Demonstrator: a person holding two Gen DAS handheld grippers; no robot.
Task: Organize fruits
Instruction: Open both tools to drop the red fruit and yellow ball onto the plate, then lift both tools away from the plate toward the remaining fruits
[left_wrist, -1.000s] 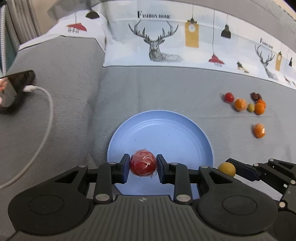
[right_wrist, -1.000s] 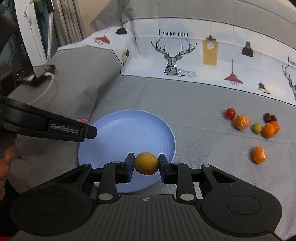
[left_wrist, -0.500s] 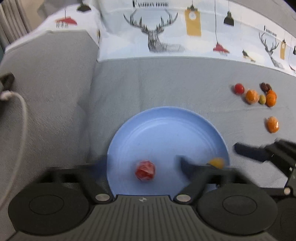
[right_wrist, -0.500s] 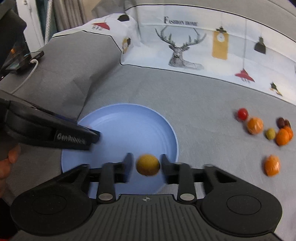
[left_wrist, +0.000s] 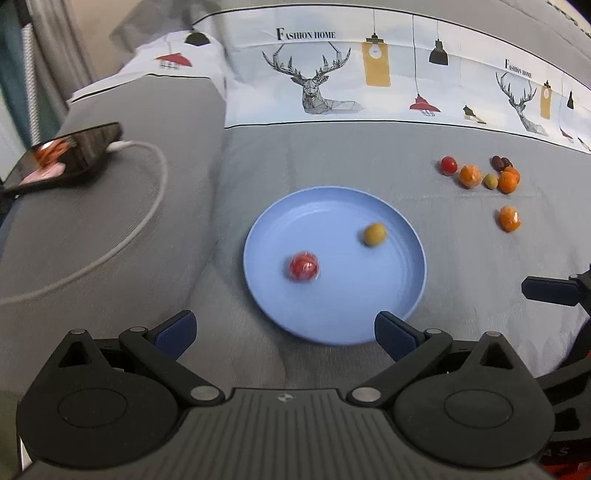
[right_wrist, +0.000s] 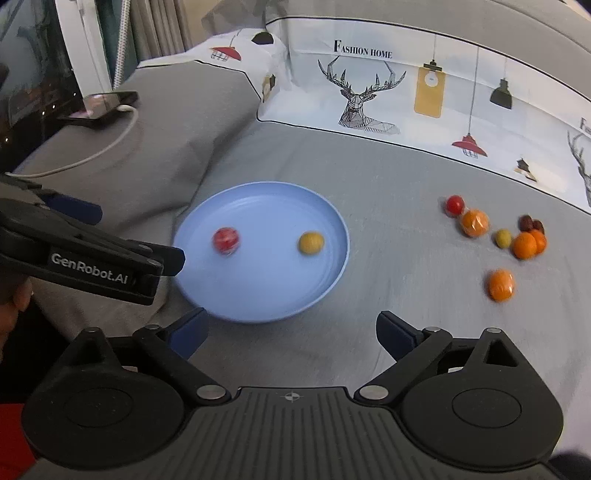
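A blue plate lies on the grey cloth. On it rest a red fruit on the left and a yellow fruit on the right. My left gripper stands open over the plate's near rim with nothing between its fingers. My right gripper hangs at the plate's near right edge, its jaws opening and empty. Several small fruits are clustered to the right of the plate, with a lone orange one nearer.
A phone with a white cable lies on a grey cushion at the left. A printed deer cloth runs along the back. One finger of the right gripper shows at the right edge.
Both grippers opened and let go: the red and yellow fruits now lie on the plate. Both grippers have drawn back and up from the plate.
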